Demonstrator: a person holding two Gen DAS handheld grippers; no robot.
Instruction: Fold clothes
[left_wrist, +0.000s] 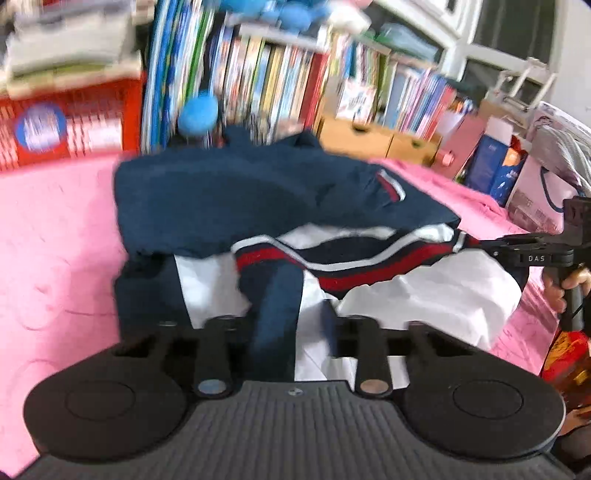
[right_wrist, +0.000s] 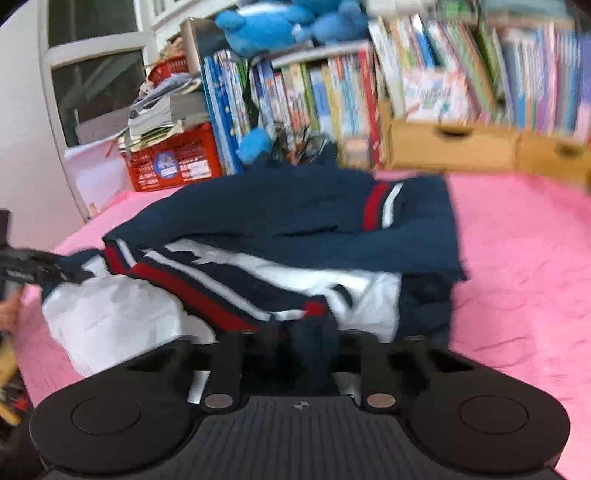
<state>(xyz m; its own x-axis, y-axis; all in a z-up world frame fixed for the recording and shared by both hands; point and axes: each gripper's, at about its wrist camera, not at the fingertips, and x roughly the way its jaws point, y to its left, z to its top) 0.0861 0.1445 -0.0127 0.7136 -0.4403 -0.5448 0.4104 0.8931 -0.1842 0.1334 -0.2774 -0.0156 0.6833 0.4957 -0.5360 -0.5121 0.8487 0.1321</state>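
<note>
A navy jacket (left_wrist: 236, 199) with white panels and red and white stripes lies bunched on the pink bedspread (left_wrist: 55, 240). It also shows in the right wrist view (right_wrist: 303, 221). My left gripper (left_wrist: 282, 325) is shut on a navy and white fold of the jacket at its near edge. My right gripper (right_wrist: 301, 339) is shut on a navy fold of the jacket's near hem. In the left wrist view the right gripper (left_wrist: 476, 245) pinches the striped edge at the right. In the right wrist view the left gripper (right_wrist: 62, 271) pinches the jacket at the left.
A bookshelf (left_wrist: 280, 81) full of books runs along the far edge. A red crate (right_wrist: 173, 162) with stacked papers, blue plush toys (right_wrist: 266, 22), wooden drawers (right_wrist: 450, 147) and boxes (left_wrist: 495, 162) stand around the bed's far side.
</note>
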